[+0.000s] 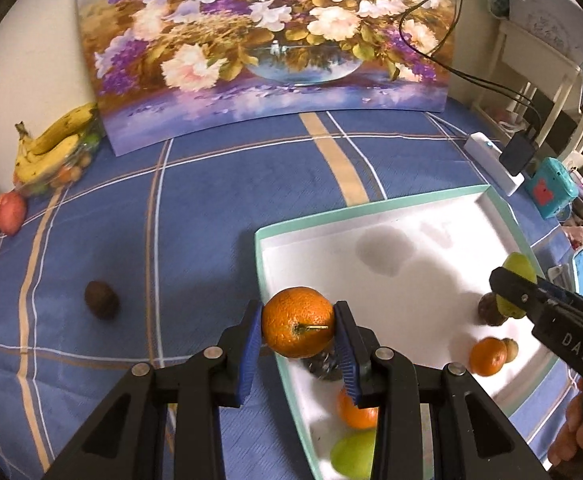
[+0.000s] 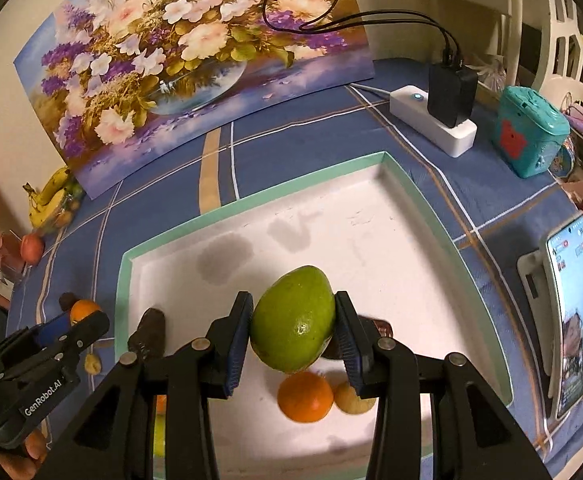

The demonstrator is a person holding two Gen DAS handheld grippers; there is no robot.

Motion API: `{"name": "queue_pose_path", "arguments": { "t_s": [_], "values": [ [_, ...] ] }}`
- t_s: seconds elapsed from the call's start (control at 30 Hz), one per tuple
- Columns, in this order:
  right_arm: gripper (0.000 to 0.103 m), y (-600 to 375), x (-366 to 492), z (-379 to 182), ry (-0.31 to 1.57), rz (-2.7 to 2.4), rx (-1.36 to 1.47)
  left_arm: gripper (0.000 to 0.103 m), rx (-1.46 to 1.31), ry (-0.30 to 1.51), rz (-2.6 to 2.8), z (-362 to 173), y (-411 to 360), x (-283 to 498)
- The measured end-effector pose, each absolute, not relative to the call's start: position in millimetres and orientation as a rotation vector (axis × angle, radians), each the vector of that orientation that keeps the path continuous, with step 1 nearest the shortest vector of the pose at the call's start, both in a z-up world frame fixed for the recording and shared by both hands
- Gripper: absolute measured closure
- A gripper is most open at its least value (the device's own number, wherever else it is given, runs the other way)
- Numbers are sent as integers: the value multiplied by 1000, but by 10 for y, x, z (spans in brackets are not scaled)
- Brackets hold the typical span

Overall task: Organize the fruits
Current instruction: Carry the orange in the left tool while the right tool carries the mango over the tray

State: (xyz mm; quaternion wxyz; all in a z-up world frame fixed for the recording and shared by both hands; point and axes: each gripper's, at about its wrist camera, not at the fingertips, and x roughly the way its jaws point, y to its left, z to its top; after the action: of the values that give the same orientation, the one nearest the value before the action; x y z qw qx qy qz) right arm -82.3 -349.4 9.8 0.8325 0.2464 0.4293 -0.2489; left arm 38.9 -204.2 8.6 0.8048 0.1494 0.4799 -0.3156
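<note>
The left gripper [image 1: 297,338] pinched an orange [image 1: 297,322] above the tray's [image 1: 371,210] near edge, while the right gripper [image 2: 293,338] clamped a green mango [image 2: 293,320] over its middle, seemingly both poised for dropping among the fruit inside.

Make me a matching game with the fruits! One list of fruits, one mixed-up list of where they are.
Fruits:
1. orange with stem
2. big green fruit
3. bananas
4. brown fruit

Places:
A. alone on the blue cloth
B. in the right hand-held gripper
C. far corner by the flower painting
D. in the left hand-held gripper

Pairs: 1-D, 2-B, 3-C, 4-A
</note>
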Motion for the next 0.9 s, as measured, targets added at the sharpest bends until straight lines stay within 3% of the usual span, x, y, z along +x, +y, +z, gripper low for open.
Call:
{"name": "queue_pose_path", "arguments": {
  "t_s": [0.9],
  "values": [
    [60,-3689,-634,-96,934,-571,476,66,329,1014,-700,-235,-2414,581]
  ]
}}
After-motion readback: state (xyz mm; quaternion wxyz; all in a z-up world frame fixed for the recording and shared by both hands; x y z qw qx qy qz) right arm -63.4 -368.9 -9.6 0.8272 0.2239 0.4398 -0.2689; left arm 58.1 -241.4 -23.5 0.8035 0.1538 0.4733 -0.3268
